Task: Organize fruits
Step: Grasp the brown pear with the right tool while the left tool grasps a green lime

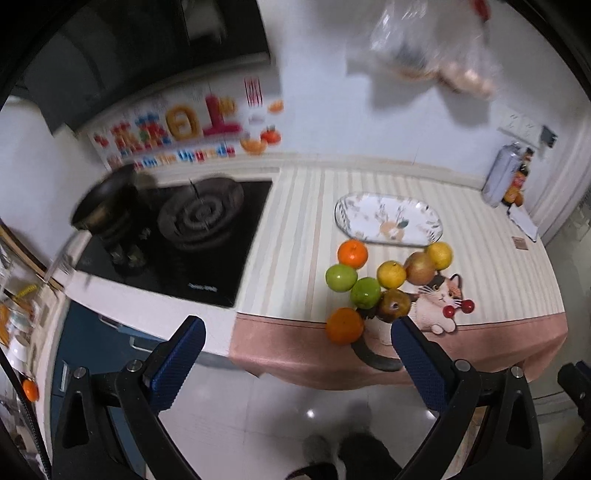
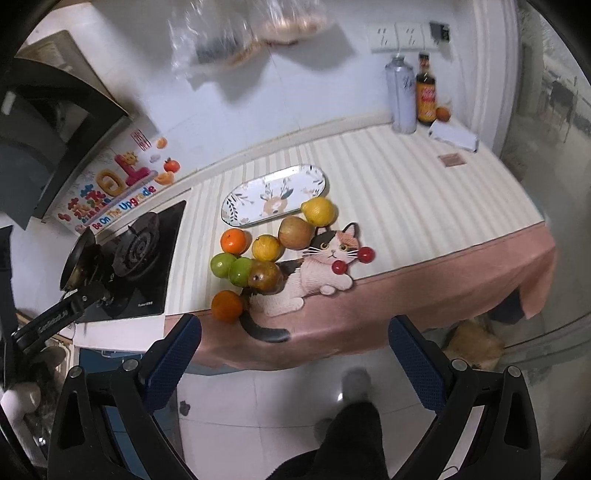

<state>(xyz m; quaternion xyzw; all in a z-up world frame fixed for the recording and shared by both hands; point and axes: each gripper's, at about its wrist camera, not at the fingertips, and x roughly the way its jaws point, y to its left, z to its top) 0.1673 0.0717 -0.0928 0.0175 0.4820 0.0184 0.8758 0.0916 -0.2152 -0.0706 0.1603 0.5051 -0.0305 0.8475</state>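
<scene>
Several fruits lie clustered on the striped counter: two oranges (image 1: 352, 253) (image 1: 344, 325), two green apples (image 1: 340, 277) (image 1: 365, 292), two lemons (image 1: 391, 274) (image 1: 439, 254), and two brown pears (image 1: 419, 268) (image 1: 395, 304). An oval flowered plate (image 1: 388, 218) sits empty just behind them. The plate (image 2: 274, 195) and fruits, such as the near orange (image 2: 226, 305), also show in the right wrist view. My left gripper (image 1: 297, 354) and right gripper (image 2: 293, 352) are both open and empty, held in front of the counter's edge above the floor.
A black gas stove (image 1: 177, 236) with a pan (image 1: 103, 199) is left of the fruits. A silver can (image 2: 400, 98), sauce bottle (image 2: 425, 94) and white box (image 2: 453, 136) stand at the back right. A plastic bag (image 2: 236, 33) hangs on the wall. A cat picture (image 2: 325, 266) decorates the cloth.
</scene>
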